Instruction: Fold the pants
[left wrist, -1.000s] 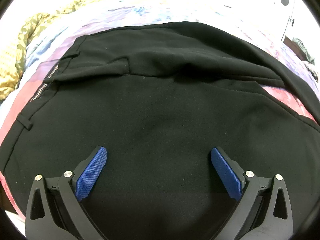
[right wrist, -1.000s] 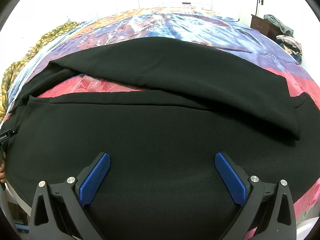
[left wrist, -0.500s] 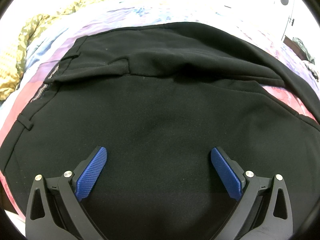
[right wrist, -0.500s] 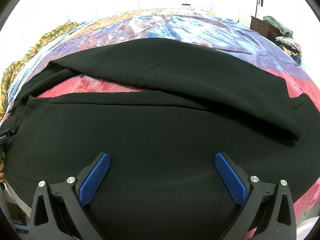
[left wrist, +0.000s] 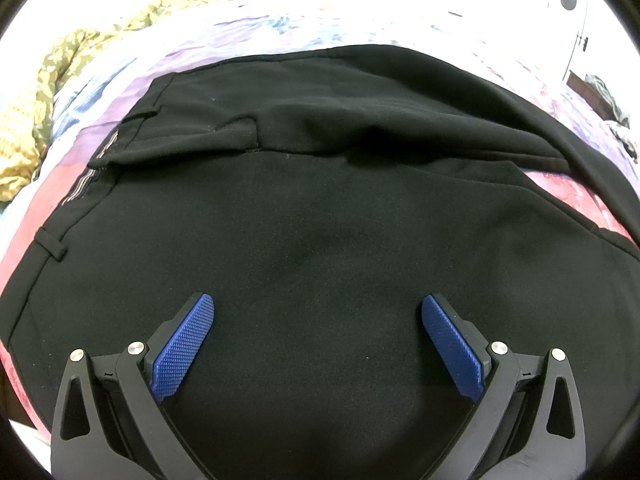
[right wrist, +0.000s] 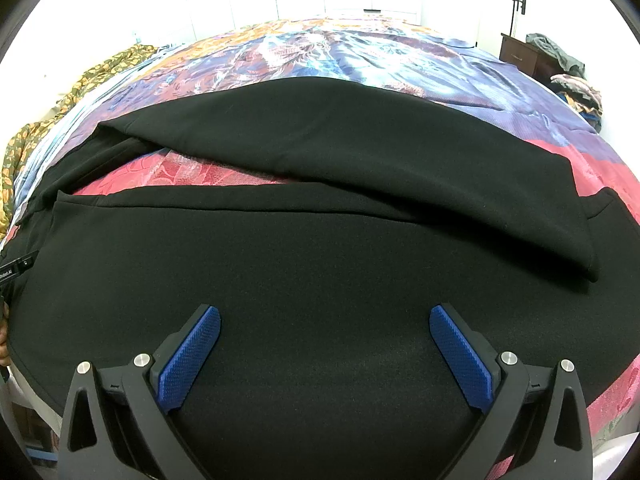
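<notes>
Left gripper (left wrist: 318,308): one, jaws spread wide, nothing between the blue pads (left wrist: 182,350), poised over the pants (left wrist: 320,240) near the waist end; contact with the cloth cannot be told. Right gripper (right wrist: 325,320): one, likewise spread and holding nothing, over the near leg. Pants (right wrist: 320,272): one pair, black, lying flat on the bed (right wrist: 320,60), filling the near half of both views. Waistband (left wrist: 86,184) at the pants' left end, with a belt loop (left wrist: 50,245) nearer the edge. Two legs run rightward; the far leg (right wrist: 360,148) lies slanted, its hem overlapping the near leg at the right, with a wedge of red cover bare between them at the left. Bedcover: one, patterned red, purple and blue, bare beyond the pants to the far edge. Yellow cloth (right wrist: 80,84): one, bunched along the bed's left margin, well apart from the pants. Beyond the bed: white wall and doors, one dark cabinet (right wrist: 520,56) at far right, heaped clothes (right wrist: 576,88) beside it.
</notes>
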`<action>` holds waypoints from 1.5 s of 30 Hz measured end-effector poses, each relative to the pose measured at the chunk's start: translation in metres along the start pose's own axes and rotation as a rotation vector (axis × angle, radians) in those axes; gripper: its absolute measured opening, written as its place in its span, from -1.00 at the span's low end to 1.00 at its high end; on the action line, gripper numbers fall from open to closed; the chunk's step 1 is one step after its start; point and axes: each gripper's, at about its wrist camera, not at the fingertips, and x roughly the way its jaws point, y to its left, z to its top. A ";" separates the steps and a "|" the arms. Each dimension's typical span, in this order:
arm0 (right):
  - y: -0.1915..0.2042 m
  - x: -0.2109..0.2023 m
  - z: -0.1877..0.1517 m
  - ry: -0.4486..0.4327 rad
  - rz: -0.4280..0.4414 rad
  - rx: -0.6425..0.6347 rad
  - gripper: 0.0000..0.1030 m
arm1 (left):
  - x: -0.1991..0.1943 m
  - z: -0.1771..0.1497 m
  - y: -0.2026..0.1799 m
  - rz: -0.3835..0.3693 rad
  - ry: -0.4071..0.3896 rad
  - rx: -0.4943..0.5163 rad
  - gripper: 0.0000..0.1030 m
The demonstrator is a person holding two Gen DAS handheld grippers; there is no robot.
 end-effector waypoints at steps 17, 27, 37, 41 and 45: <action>-0.002 0.001 0.002 -0.003 -0.003 0.000 1.00 | 0.000 0.000 0.000 0.002 -0.002 0.000 0.99; -0.001 0.001 0.001 -0.005 -0.005 0.000 1.00 | 0.001 -0.001 0.000 0.002 -0.003 0.000 0.99; -0.001 0.001 0.001 -0.006 -0.007 0.000 1.00 | 0.001 -0.001 0.000 0.001 -0.002 0.002 0.99; -0.002 0.001 0.002 -0.007 -0.007 0.000 1.00 | 0.001 -0.001 0.000 0.005 -0.002 0.007 0.99; -0.003 0.001 0.005 -0.002 -0.008 0.001 1.00 | 0.001 0.000 0.000 0.004 0.006 0.004 0.99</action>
